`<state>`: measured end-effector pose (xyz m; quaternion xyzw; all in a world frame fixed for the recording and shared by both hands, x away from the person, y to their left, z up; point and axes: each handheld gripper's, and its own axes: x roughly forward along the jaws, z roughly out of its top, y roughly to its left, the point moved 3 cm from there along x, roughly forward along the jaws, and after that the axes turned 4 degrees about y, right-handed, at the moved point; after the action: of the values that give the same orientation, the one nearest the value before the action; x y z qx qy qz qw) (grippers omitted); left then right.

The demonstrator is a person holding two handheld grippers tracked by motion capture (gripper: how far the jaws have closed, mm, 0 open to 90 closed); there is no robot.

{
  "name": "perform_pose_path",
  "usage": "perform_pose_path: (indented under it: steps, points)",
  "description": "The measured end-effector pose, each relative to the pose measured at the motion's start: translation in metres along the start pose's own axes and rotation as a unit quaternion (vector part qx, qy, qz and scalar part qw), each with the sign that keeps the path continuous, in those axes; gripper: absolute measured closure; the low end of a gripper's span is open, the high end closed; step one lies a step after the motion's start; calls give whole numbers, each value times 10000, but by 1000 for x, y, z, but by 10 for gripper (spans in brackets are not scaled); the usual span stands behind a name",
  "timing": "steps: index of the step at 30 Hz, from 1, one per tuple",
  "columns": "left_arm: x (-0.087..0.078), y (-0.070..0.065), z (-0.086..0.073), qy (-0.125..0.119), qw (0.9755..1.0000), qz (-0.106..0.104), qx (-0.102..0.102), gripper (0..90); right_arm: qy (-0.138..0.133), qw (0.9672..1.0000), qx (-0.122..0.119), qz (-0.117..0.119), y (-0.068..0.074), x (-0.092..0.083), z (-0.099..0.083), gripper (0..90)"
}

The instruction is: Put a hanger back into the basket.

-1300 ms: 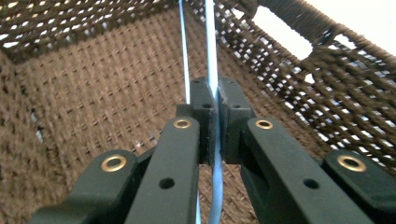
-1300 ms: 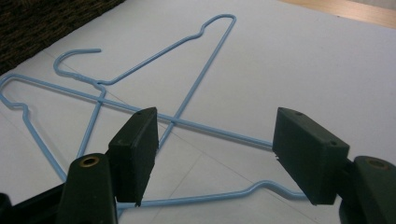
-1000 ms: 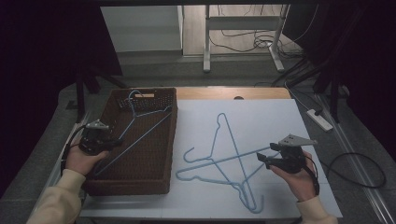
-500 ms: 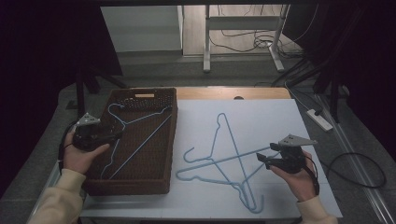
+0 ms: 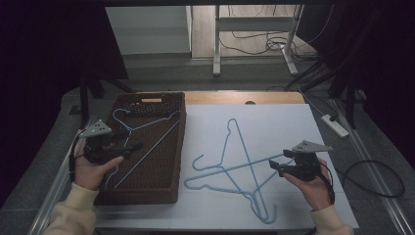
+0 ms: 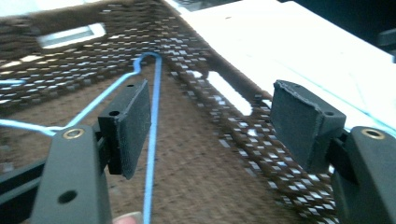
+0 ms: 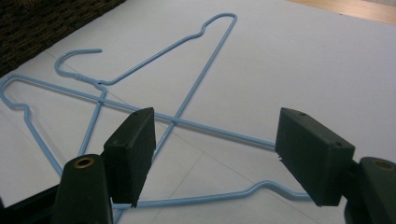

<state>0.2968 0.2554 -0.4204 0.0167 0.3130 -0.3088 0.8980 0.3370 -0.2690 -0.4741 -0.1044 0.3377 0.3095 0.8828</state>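
High view: left hand-held gripper (image 5: 128, 143) hangs over the left wall of the brown basket (image 5: 179, 147) at the bench's left edge, jaws wide apart, gripping nothing; they have just been opening. Blue wire hanger (image 5: 142, 142) lies in the basket, hook toward the far-left corner, long bar running diagonally from the far right wall down to the near left. Right hand-held gripper (image 5: 278, 165) sits near the bench's right edge, jaws spread, at the bar ends of two crossed blue hangers (image 5: 230, 169) on the white sheet (image 5: 274, 127).

Left gripper view: pads stand wide; the hanger wire (image 6: 152, 140) runs just beside the left pad (image 6: 133, 126), unclamped. Risk: as this gripper leaves, that pad could catch the wire and drag the hanger back up over the basket wall.

Right gripper view: jaws open, one hanger's long bar (image 7: 210, 128) passing across between the pads (image 7: 308, 151), not pinched. One hook points toward the basket side. Risk: the two hangers cross, so lifting one would likely snag the other and pull it along; thin wire may also slip or swing in a loose pinch.
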Motion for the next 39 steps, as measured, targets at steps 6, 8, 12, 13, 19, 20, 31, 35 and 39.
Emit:
perform_pose_path:
  steps: [6, 8, 12, 13, 19, 20, 31, 35, 39]
  points:
    - [5, -27, -2, -137, 9991, -367, 137, 280, -13, 10000, -62, 16, 0, 1, -1, 290]
    - [8, -35, -3, -145, 9987, -428, 214, 274, -9, 10000, -94, 33, 1, 1, -2, 286]
    - [15, -44, -7, -157, 9985, -437, 274, 269, -55, 9997, -179, 169, 3, 0, -4, 273]
    - [15, -44, -7, -157, 9985, -437, 274, 269, -55, 9997, -179, 169, 3, 0, -4, 273]
    - [20, -49, -12, -190, 9984, -485, 239, 266, -127, 9994, -82, 310, 0, 0, -9, 273]
    - [20, -50, -13, -209, 9983, -471, 257, 266, -121, 9994, -74, 323, 0, 0, -9, 273]
    - [25, -64, -24, -225, 9981, -283, 504, 264, -120, 9993, -149, 333, 3, 2, -12, 274]
    - [27, -67, -24, -195, 9975, -289, 609, 262, -100, 9993, -189, 320, 3, 2, -12, 273]
    - [28, -66, -26, -220, 9974, -399, 551, 262, -89, 9993, -195, 315, 3, 3, -12, 274]
